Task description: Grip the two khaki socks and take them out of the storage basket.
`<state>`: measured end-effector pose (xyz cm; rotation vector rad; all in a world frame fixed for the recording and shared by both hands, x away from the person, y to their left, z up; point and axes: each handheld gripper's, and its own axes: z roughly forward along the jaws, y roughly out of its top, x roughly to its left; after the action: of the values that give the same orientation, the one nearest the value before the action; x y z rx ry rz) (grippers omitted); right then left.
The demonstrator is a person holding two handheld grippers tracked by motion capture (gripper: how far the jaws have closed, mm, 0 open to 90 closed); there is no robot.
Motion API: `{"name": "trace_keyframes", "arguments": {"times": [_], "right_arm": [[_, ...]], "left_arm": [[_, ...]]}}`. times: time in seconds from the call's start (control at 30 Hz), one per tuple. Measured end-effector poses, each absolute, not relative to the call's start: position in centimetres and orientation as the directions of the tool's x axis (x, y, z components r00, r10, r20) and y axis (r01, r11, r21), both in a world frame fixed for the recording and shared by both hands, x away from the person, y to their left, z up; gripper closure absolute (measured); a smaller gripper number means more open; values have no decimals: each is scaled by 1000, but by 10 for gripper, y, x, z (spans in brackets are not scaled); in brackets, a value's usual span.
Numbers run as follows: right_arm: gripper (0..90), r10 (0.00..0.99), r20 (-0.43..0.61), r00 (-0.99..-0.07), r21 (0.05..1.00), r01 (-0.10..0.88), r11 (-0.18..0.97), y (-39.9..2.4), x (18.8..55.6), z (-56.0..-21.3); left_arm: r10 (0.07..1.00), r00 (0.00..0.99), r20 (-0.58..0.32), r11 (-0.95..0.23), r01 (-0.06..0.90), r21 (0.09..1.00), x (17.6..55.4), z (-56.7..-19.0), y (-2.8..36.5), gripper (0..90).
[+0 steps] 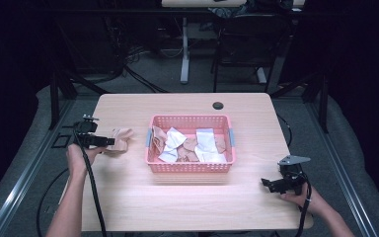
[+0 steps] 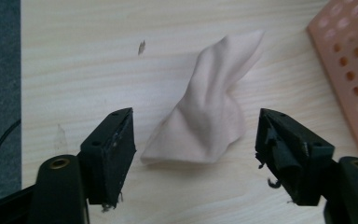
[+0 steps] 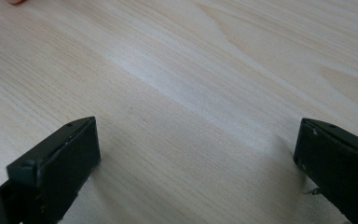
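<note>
Near the left table (image 1: 128, 197) edge, the left tool (image 2: 196, 140) lies level, jaws apart around a sock (image 2: 209, 112), pads not touching. Right tool (image 3: 196, 154) rests open near the right front corner.

Bench (image 1: 128, 197): pale wood-grain top, smooth, low satin sheen, fine straight grain; a few small scuffs in the left gripper view
Sock (image 2: 209, 112): soft knit cloth, pale peach, matt, creased into loose folds
Basket (image 1: 190, 165): pink moulded plastic, perforated walls, slightly glossy; grey plastic handles at the ends
Basket contents (image 1: 205, 145): cloth pieces, white and beige, matt, crumpled
Left gripper (image 2: 196, 154): black hard plastic, matt; fingers (image 2: 112, 149) worn and frayed at the pad edges; brass-coloured metal inserts at the base
Right gripper (image 3: 196, 172): black matt plastic fingers (image 3: 60, 163), smooth faces; grey flat plate on top in the high view
</note>
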<state>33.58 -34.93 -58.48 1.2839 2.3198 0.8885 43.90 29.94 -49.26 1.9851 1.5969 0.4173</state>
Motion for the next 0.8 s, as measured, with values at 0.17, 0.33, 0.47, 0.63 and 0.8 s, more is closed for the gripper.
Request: {"name": "trace_keyframes", "arguments": {"times": [0.17,0.33,0.47,0.63,0.8], "right_arm": [[0,847,0,-532,669,629,396,-349,336,-585],[0,848,1,-530,667,632,395,-349,336,-585],[0,848,1,-530,668,632,394,-349,336,-585],[0,848,1,-531,668,631,394,-349,336,-585],[0,847,1,-531,668,631,395,-349,336,-585]], "left_arm": [[947,309,-87,-189,755,628,439,-466,278,188],[923,375,-80,-237,722,650,445,-452,247,145],[909,410,-67,-272,709,651,451,-450,223,23],[885,462,-61,-315,690,652,454,-451,201,2],[857,512,-66,-348,666,660,458,-452,183,4]]}}
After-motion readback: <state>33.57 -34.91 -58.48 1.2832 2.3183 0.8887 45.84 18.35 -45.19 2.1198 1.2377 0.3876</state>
